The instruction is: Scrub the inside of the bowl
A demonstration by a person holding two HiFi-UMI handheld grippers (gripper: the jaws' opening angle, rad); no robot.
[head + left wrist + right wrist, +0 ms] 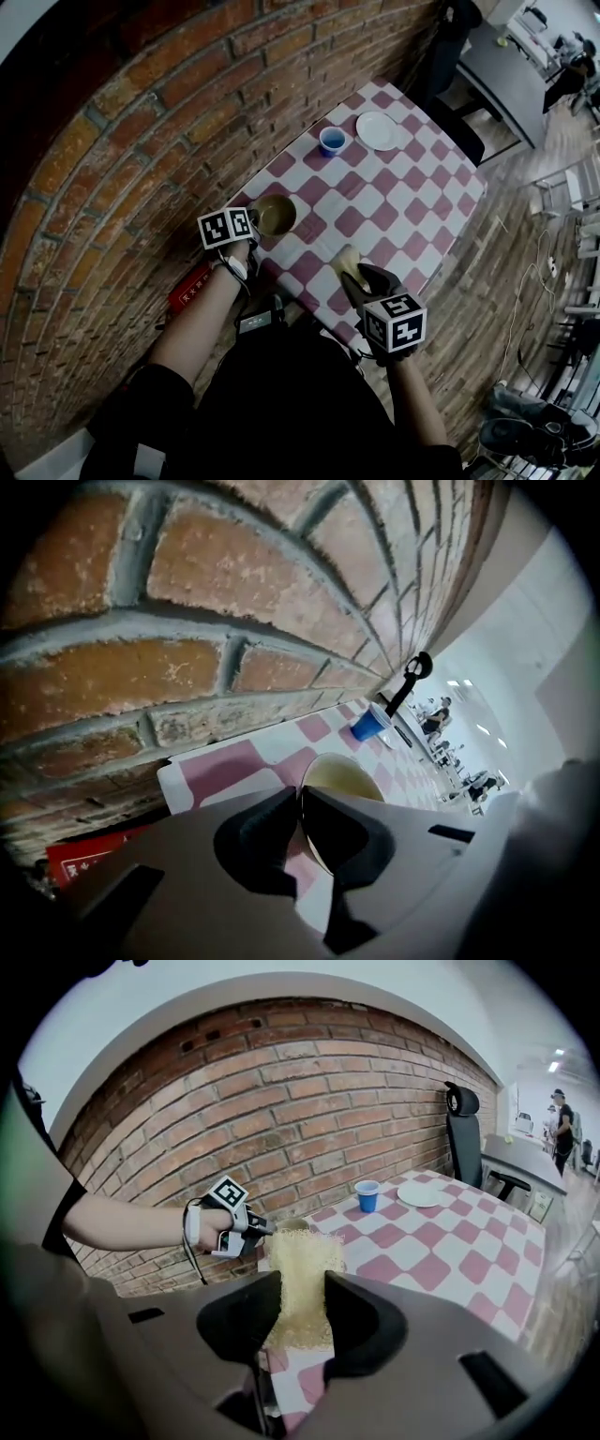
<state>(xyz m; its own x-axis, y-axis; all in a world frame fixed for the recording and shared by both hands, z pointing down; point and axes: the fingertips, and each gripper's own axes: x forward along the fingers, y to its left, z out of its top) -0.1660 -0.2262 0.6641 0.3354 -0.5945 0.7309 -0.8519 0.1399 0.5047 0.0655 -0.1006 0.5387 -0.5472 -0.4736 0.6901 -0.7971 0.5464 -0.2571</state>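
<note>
Left claw (300, 797) clenched on the bowl's (277, 215) rim; right claw (302, 1309) grasping a sponge (300, 1269).
The sponge sits right of the bowl and nearer the person, not touching it, its long axis pointing toward the bowl.

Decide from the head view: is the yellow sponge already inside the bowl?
No, the yellow sponge is clamped in the right hand-held gripper, apart from the bowl.

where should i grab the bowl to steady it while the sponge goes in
Pinch the thin rim of the bowl at its near edge, one jaw inside, one outside, coming down from the near side. It sits mouth up with a thin wall, so that leaves the mouth free. The left claw is shut on it there.
</note>
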